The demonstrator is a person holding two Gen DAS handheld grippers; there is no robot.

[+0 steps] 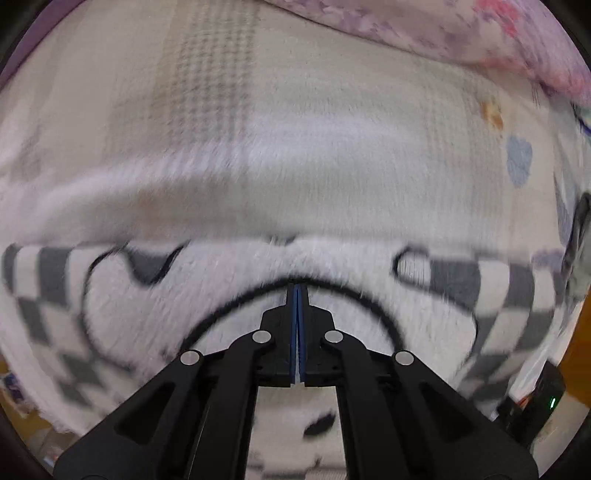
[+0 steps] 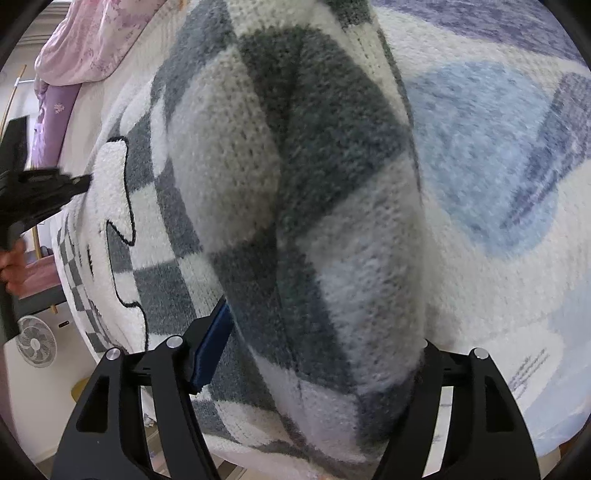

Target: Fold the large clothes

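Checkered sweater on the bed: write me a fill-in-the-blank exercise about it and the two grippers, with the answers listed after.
1. The left gripper has its jaws fully ____ above the fuzzy white patch.
2. The checkered sweater is knitted in squares of white and ____.
3. A thick bunched fold of the sweater sits between the jaws of the ____ gripper.
4. The crumpled quilt at the far edge of the bed is printed in ____ florals.

Answers: shut; gray; right; pink

Soft, even daylight — motion blur throughout, heavy fisheye bending at edges.
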